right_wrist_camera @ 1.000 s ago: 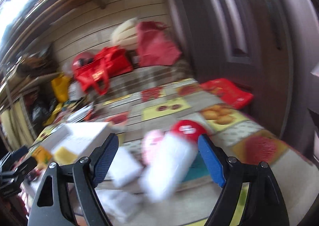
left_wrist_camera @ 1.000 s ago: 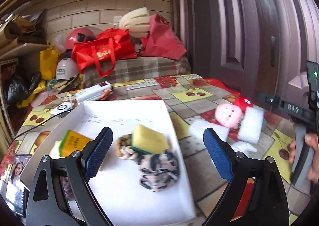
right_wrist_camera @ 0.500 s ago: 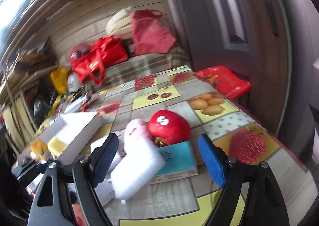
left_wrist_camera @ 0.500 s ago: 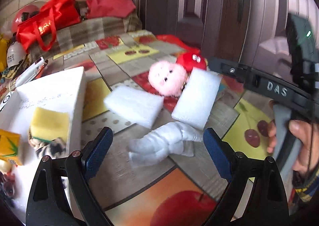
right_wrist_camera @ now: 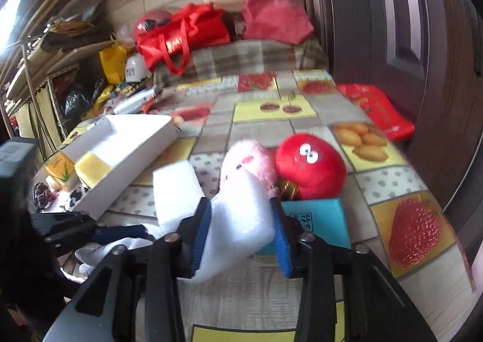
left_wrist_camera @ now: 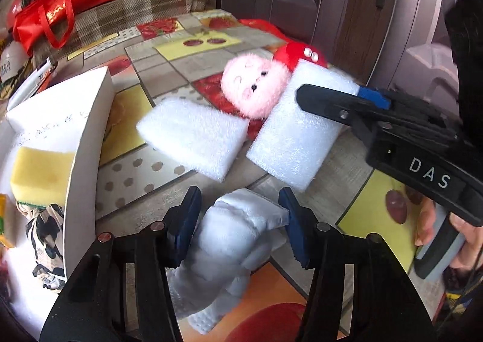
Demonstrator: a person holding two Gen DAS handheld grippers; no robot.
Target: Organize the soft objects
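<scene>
My left gripper (left_wrist_camera: 240,215) is shut on a white stuffed cloth toy (left_wrist_camera: 232,248) lying on the table. My right gripper (right_wrist_camera: 241,232) is shut on a white foam block (right_wrist_camera: 238,215); the same block shows in the left wrist view (left_wrist_camera: 297,131) with the right gripper (left_wrist_camera: 341,99) across it. A second white foam block (left_wrist_camera: 193,137) lies to its left. A pink plush (left_wrist_camera: 253,88) and a red plush (right_wrist_camera: 311,167) sit behind. The white box (left_wrist_camera: 87,143) at left holds a yellow sponge (left_wrist_camera: 39,173) and a patterned cloth (left_wrist_camera: 45,239).
A teal box (right_wrist_camera: 317,218) lies under the red plush. Red bags (right_wrist_camera: 181,34) and clutter sit on a checked couch beyond the table. A dark door (right_wrist_camera: 392,25) stands at right. A red packet (right_wrist_camera: 377,109) lies at the table's right edge.
My left gripper moved down and closed on the white cloth toy. My right gripper moved forward and closed on the right foam block.
</scene>
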